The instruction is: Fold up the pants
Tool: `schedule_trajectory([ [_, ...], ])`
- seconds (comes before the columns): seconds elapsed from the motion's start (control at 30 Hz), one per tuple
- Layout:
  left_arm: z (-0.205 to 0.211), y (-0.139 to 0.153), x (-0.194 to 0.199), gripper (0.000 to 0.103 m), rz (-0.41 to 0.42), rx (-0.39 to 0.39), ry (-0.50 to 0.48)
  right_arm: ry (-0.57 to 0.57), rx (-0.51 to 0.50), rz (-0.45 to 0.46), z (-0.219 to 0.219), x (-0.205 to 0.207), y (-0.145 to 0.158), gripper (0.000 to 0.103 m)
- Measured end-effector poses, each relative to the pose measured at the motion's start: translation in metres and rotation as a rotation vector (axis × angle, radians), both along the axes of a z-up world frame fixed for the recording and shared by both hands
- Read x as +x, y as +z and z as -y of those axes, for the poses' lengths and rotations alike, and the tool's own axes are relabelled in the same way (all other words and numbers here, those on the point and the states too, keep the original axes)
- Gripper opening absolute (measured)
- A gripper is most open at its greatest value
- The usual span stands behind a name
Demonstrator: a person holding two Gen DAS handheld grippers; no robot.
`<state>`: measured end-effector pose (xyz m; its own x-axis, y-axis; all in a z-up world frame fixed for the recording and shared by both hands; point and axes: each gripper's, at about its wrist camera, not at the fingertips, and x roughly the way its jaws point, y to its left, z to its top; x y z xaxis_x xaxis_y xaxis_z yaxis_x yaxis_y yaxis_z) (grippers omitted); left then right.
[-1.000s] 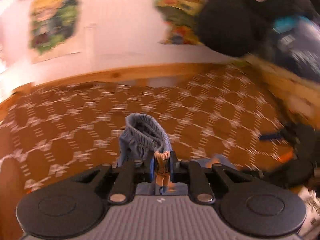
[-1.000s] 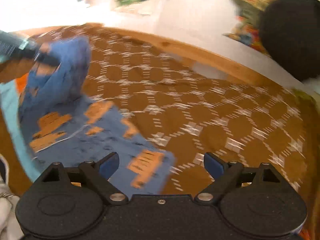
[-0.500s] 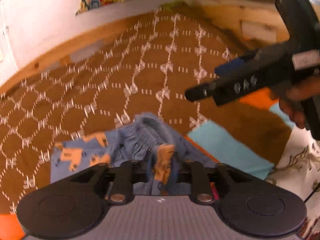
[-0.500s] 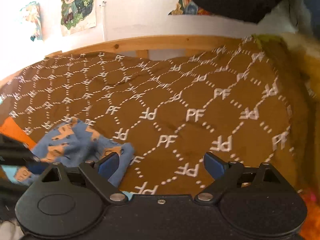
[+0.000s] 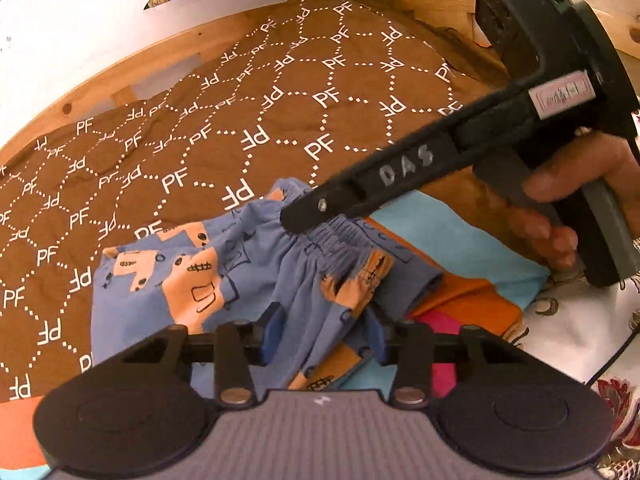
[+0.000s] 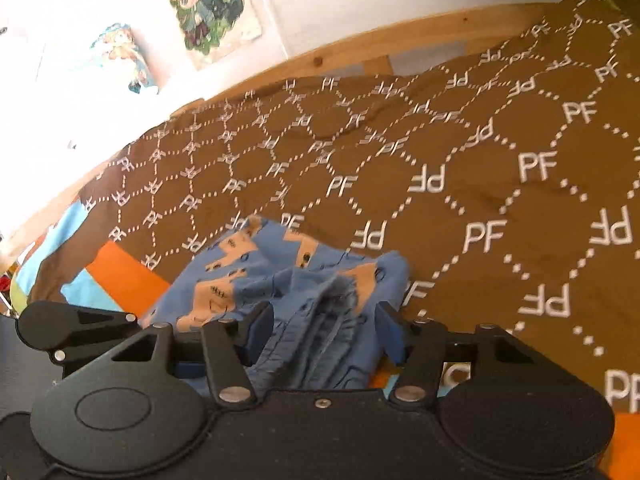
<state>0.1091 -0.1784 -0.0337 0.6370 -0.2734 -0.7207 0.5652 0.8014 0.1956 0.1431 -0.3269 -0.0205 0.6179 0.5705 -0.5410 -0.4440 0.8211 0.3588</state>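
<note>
On the brown blanket [image 5: 280, 92] printed with white "PF" letters, we have the blue pants [image 5: 192, 276] with orange shapes lying bunched near its near edge, partly over orange and turquoise cloth [image 5: 460, 240]. Our left gripper [image 5: 324, 334] has its fingers apart, with a fold of the pants between them. Our right gripper [image 6: 326, 330] also has its fingers spread, straddling the gathered waistband [image 6: 320, 320]. From the left wrist view, that right gripper reaches in from the right, its tip at the waistband. A wooden bed frame [image 6: 360, 48] runs along the far side.
</note>
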Motion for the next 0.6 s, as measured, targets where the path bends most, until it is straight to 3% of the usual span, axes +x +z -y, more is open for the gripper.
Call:
schedule_trajectory([
  [0.1,-0.002,-0.001,0.003,0.034,-0.007,-0.007,0.01,0.003,-0.034,0.028,-0.007,-0.005,-0.004,0.041],
  [0.13,-0.002,-0.002,0.004,0.022,-0.008,-0.005,0.014,0.004,-0.037,0.032,-0.008,-0.006,-0.004,0.038],
  [0.17,-0.003,-0.002,0.004,0.012,-0.001,0.001,0.017,0.006,-0.034,0.036,-0.008,-0.007,-0.004,0.026],
  [0.2,-0.003,-0.002,0.004,0.009,0.007,0.007,0.017,0.005,-0.032,0.041,-0.007,-0.008,-0.003,0.013],
  [0.27,-0.004,0.003,0.001,0.005,0.016,-0.001,0.024,0.005,-0.031,0.05,-0.007,-0.009,0.0,0.01],
  [0.43,-0.005,0.022,-0.012,0.004,0.053,-0.042,0.005,0.001,-0.061,0.057,-0.004,-0.014,0.024,0.009],
  [0.6,0.0,0.004,-0.007,0.008,-0.012,-0.024,-0.036,-0.012,-0.128,-0.014,-0.002,-0.015,0.015,0.009],
])
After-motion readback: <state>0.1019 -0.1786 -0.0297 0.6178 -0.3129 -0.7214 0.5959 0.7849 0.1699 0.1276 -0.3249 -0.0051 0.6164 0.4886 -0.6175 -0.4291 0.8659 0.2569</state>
